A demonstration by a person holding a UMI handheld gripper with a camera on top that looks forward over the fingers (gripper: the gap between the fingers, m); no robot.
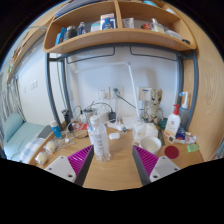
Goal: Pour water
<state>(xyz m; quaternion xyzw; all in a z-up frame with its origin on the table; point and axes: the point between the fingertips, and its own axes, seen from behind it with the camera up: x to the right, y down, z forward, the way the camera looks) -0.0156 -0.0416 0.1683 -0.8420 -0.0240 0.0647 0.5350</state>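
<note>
Gripper view: gripper (113, 158) is being held wide at lower centre, water bottle (98, 137) ahead untouched; tipping is being risked by an off-centre grasp.

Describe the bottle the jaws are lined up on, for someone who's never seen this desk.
On the wooden desk under the wall shelf, look just ahead of the open gripper. The clear plastic bottle stands upright there, the tallest see-through item, left of the white cup.
</note>
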